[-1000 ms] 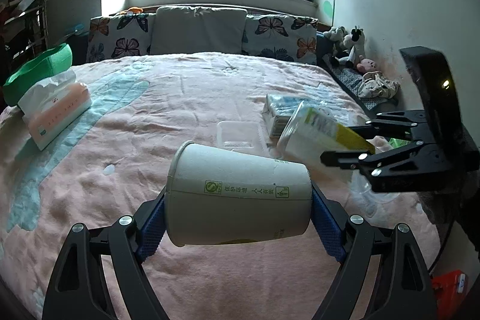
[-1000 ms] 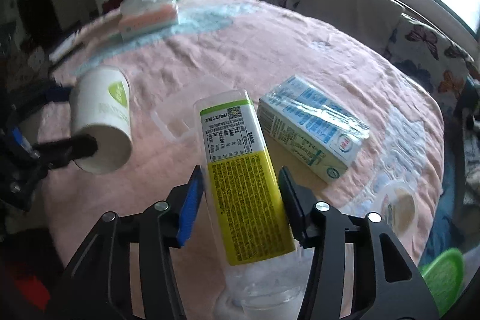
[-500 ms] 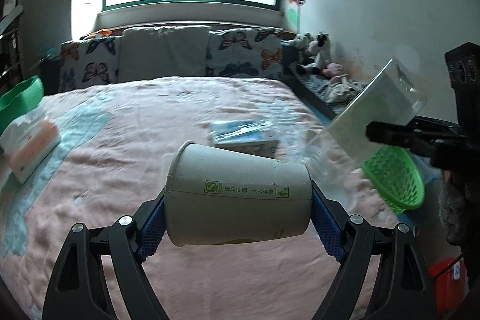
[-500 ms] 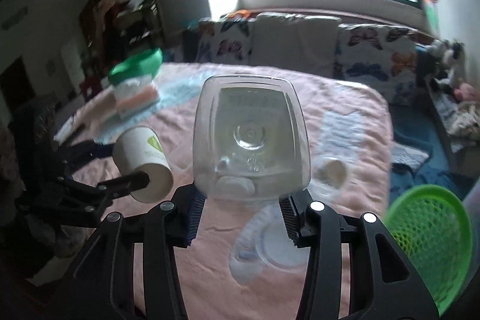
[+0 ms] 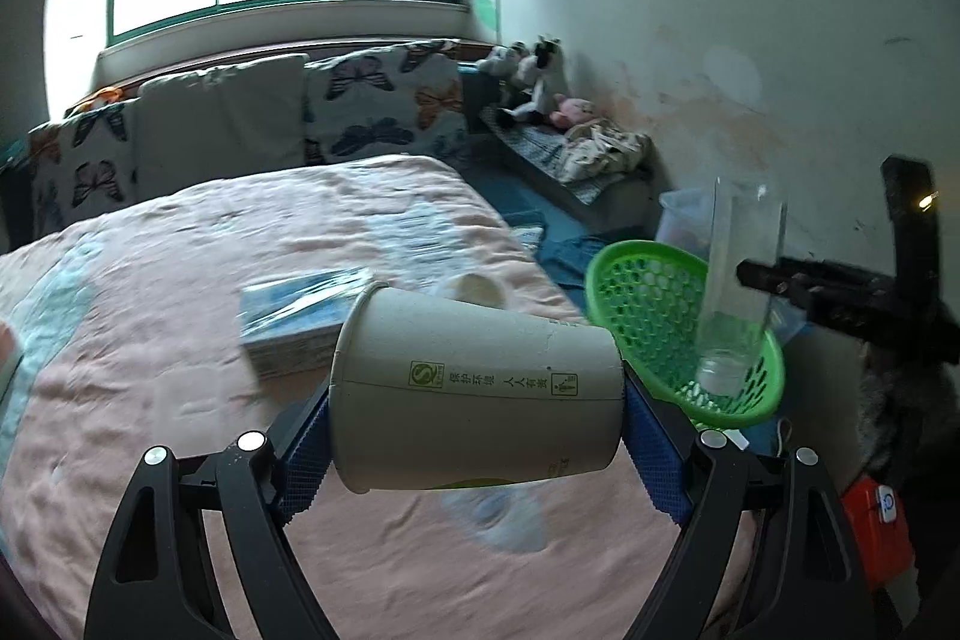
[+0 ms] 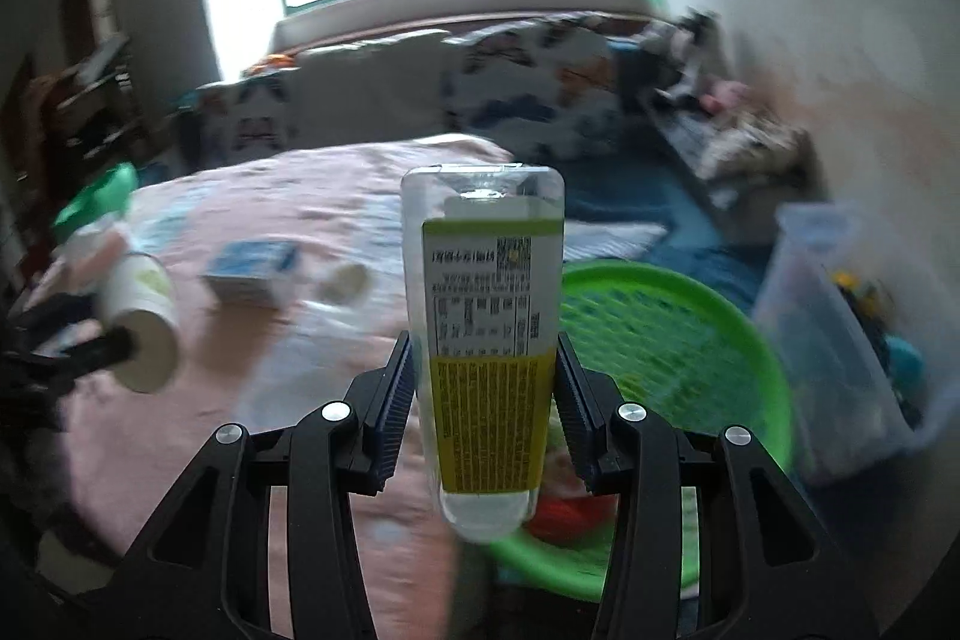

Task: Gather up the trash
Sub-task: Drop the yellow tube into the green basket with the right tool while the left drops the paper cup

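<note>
Beside the pink bed's point(image 5: 180, 340) right edge, we are carrying trash toward the green basket point(image 6: 690, 340): our right gripper point(image 6: 486, 388) pinching the clear bottle point(image 6: 486, 316), our left gripper point(image 5: 474, 436) clamping the paper cup point(image 5: 474, 400). Next we judge a release over the basket.

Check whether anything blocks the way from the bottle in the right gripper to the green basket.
Nothing visible does. The right gripper holds the clear bottle with the green basket just beyond and below it, its mouth open. The left gripper with its paper cup is off to the side.
</note>
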The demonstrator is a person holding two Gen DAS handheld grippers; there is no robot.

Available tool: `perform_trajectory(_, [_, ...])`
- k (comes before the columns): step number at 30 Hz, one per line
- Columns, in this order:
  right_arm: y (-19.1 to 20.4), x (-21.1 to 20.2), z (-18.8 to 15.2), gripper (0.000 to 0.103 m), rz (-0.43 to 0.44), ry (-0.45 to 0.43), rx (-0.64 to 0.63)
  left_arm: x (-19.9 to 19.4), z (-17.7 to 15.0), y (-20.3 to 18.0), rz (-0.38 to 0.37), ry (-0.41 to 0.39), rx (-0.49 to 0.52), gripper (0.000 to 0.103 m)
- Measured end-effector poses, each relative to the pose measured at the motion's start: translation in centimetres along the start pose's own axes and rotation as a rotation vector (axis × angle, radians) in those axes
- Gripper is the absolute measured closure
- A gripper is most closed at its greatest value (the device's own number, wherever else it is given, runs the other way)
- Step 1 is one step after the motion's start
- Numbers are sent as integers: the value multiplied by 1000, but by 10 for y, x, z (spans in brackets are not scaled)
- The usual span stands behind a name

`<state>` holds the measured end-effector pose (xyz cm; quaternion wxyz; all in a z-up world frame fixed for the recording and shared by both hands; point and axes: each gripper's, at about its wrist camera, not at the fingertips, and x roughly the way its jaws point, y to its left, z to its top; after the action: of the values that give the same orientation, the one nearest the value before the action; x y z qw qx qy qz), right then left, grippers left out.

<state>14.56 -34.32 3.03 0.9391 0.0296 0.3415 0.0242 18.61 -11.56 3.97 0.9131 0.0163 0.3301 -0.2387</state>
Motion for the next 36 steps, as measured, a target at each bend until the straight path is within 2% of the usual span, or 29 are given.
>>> perform_trajectory(5, [-36, 30, -26, 58, -64, 46, 82, 20, 10, -23, -16, 20, 37, 22])
perform_trajectory(14, [-66, 78, -53, 56, -50, 162, 191, 55, 24, -49, -46, 63, 59, 22])
perform_trajectory(19, [-75, 71, -53, 46, -48, 143, 216, 73, 29, -65, -63, 89, 79, 22])
perform_trajectory(36, [-83, -15, -69, 39, -44, -14, 262, 146, 34, -144, -133, 186, 203, 22])
